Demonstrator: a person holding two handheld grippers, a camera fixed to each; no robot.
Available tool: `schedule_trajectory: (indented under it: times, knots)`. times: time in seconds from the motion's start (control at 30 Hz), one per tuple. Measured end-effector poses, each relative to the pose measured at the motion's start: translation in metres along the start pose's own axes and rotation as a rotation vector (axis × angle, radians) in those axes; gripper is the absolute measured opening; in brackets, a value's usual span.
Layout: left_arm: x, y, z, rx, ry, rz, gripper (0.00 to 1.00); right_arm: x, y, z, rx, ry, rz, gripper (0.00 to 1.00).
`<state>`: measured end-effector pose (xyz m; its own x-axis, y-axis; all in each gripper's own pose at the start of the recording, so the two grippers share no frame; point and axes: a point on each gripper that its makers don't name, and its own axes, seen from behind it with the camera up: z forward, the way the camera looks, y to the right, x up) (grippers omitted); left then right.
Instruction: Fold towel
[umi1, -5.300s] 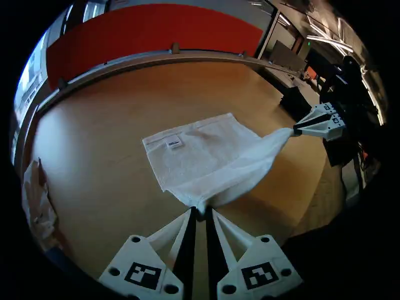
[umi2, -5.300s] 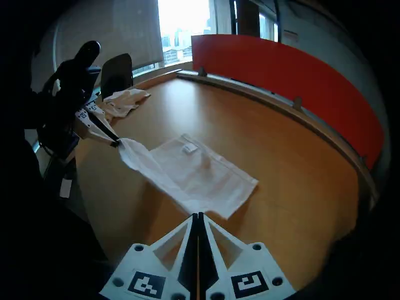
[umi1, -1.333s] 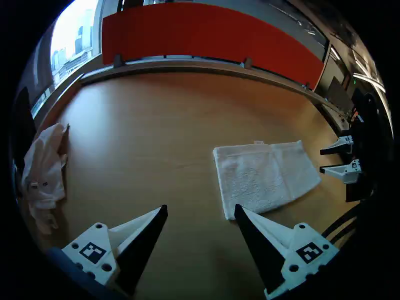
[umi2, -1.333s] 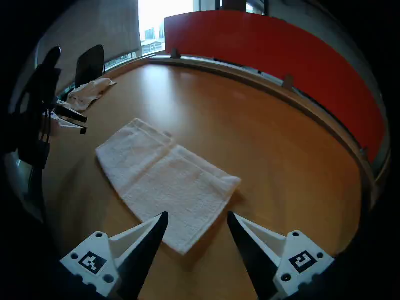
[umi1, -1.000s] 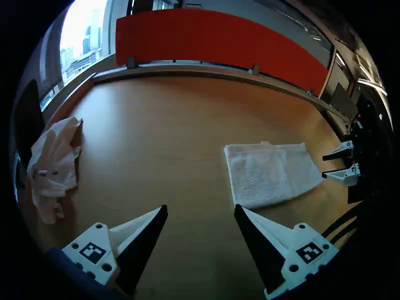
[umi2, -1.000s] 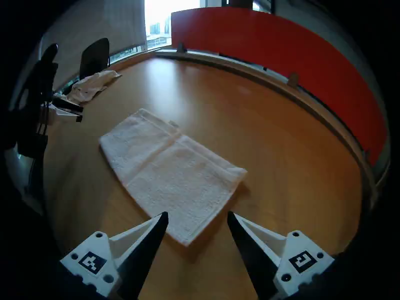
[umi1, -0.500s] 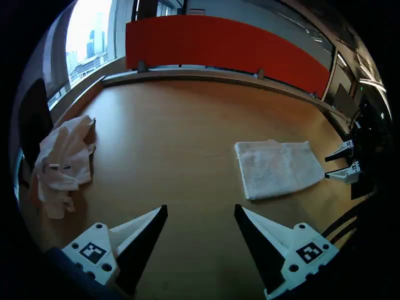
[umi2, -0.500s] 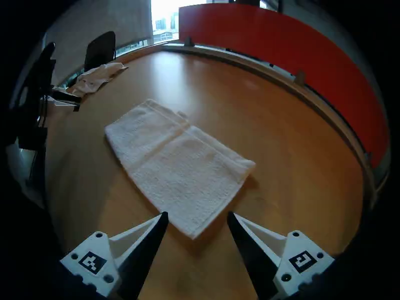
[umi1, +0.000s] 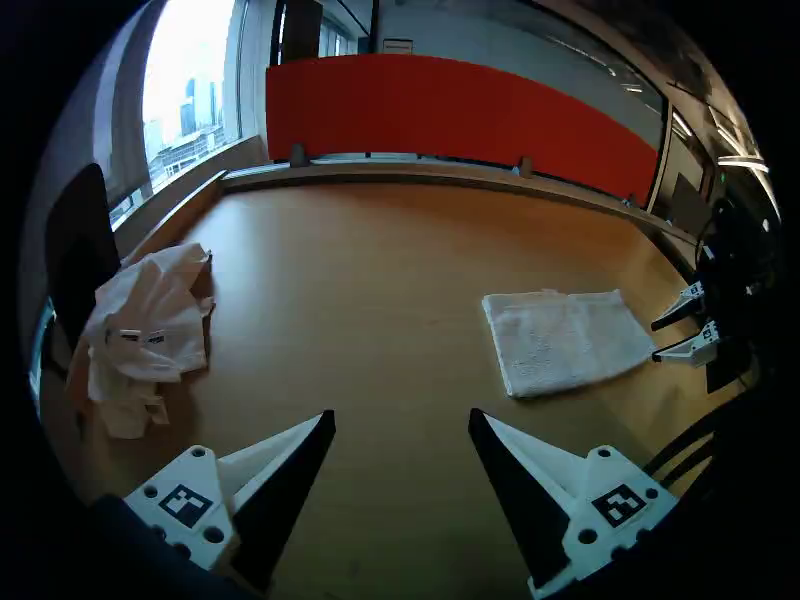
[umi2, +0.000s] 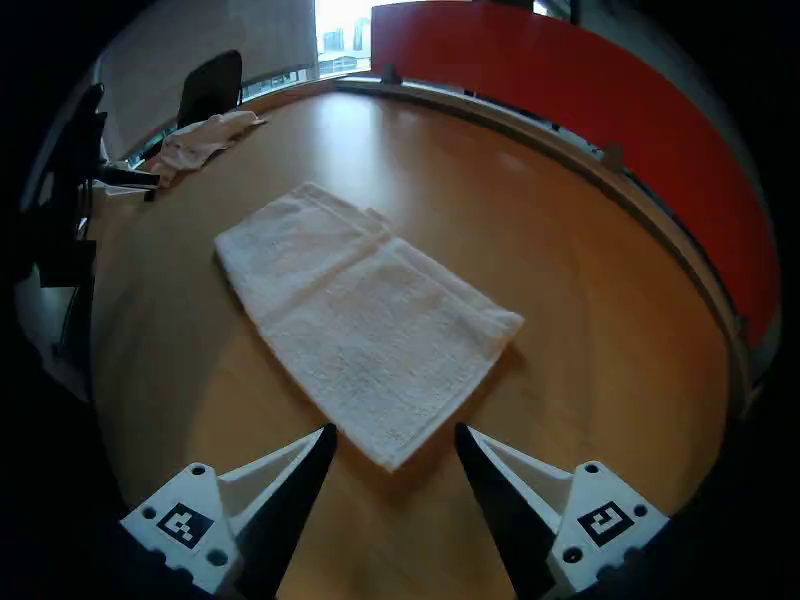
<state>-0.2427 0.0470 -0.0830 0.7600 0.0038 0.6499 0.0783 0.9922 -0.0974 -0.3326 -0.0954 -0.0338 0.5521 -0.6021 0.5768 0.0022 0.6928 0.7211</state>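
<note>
Plainly, the folded white towel (umi2: 365, 320) lies flat on the wooden table (umi2: 600, 330), a neat rectangle of stacked layers with a narrower flap edge showing along its far long side; it lies free of both grippers. In the right gripper view the right gripper (umi2: 395, 429) is poised at the towel's near corner, its two fingers spread wide and gripping nothing; that corner appears between the fingertips. In the left gripper view the left gripper (umi1: 400, 415) is well apart from the towel, off its left short edge, its fingers likewise spread wide over bare wood; the right gripper's parted fingers show just beyond the towel's opposite short edge. A crumpled heap of white cloth (umi1: 145, 335) lies well away from the towel, leftward at the table's rim, near a dark chair (umi1: 70, 250); beyond the towel a red partition panel (umi1: 450, 110) runs along the table's far side.
</note>
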Motion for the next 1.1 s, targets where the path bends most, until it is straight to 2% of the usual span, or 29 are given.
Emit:
schedule_trajectory:
  times: [0.5, 0.9, 1.1]
  knots:
    - [-0.012, -0.009, -0.004, 0.021, 0.068, -0.003, 1.0, -0.018, -0.003, -0.006, 0.022, -0.069, -0.05, 0.89]
    - [-0.016, -0.02, -0.007, 0.033, 0.116, -0.001, 1.0, -0.019, -0.004, 0.0, 0.034, -0.085, -0.065, 0.85]
    - [-0.013, -0.02, -0.007, 0.03, 0.148, -0.011, 0.99, -0.023, -0.004, 0.0, 0.041, -0.102, -0.058, 0.73]
